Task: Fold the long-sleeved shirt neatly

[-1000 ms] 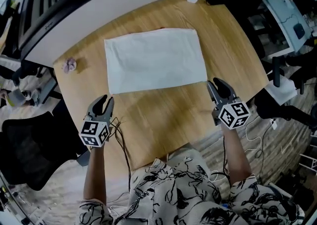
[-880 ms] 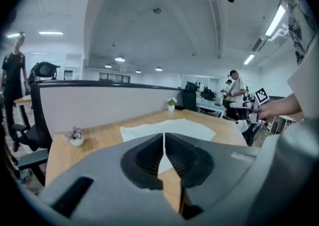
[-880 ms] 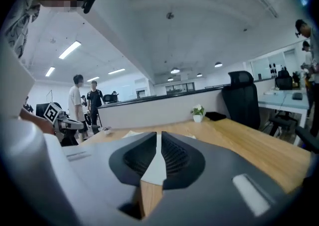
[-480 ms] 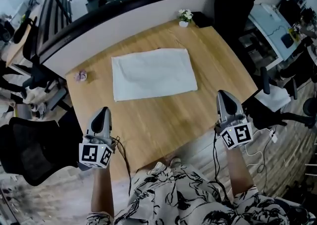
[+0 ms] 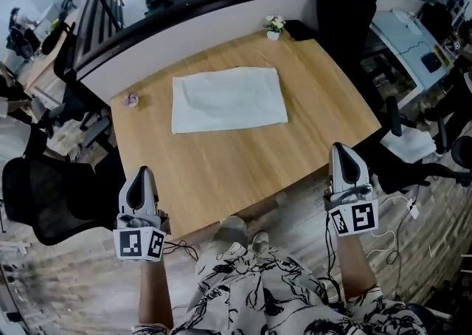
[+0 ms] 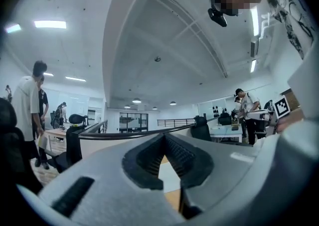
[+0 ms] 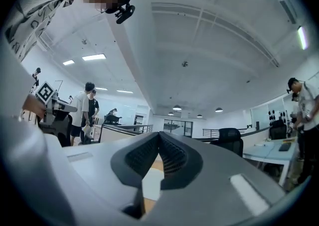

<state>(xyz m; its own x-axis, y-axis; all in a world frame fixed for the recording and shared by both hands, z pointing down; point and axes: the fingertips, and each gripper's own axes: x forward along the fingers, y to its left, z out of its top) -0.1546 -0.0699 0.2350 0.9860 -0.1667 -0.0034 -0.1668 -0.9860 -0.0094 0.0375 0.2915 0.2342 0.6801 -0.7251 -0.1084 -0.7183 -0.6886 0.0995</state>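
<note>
Both grippers were empty here. The left gripper [image 5: 141,173] sat in the lower left of the head view, just off the near edge of the wooden table [image 5: 243,167]. Its jaws were pressed together right to the tips, with nothing pinched between them. Same deal with the right gripper [image 5: 341,149] at the lower right, off the table's near right corner: jaws closed on themselves, holding nothing and touching nothing. The long-sleeved shirt [image 5: 228,99] lay in the upper middle of the frame on the far half of the table, already folded into a flat white rectangle and well apart from both grippers. A little potted flower [image 5: 274,25] stood at the table's far edge, and a small pinkish thing [image 5: 132,99] lay near the table's left edge, just left of the shirt.
</note>
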